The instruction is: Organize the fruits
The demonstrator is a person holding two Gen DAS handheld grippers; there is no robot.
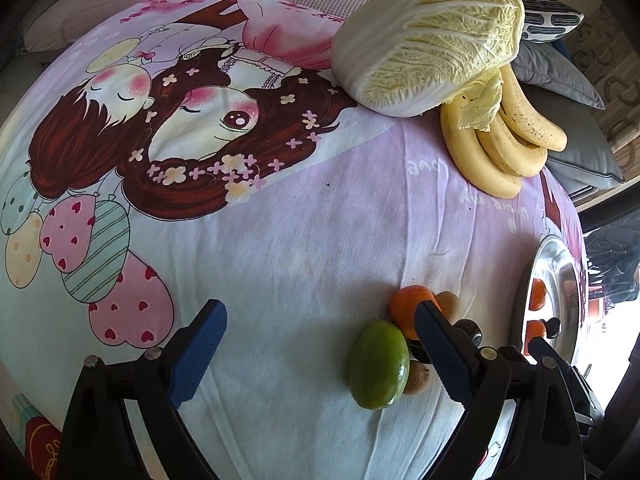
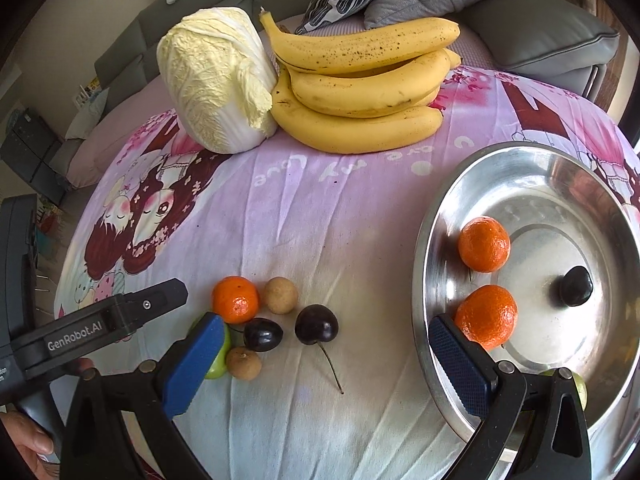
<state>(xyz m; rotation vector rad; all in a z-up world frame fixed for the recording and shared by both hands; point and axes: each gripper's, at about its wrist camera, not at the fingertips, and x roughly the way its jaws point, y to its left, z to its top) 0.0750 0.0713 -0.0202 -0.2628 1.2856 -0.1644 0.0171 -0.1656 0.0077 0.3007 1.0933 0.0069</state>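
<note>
blue pads of the right hand-held gripper [image 2: 326,360] stand wide apart, holding nothing; one pad hides most of a green fruit [image 2: 219,360], another overlaps a tangerine [image 2: 486,316] in the steel basin [image 2: 440,208]. left hand-held gripper [image 1: 320,354] also gapes empty above the cloth-covered counter [image 1: 280,248], its pad covering part of a loose tangerine [image 1: 408,308].

Fruit on a cartoon-print cloth beside a round steel dish [image 2: 436,216]

The right tool [image 2: 326,364] gapes empty above the cloth; two orange mandarins [image 2: 484,244] and a dark cherry [image 2: 576,286] lie in the dish, with a loose mandarin [image 2: 235,299], cherries and brown longans nearby.
</note>
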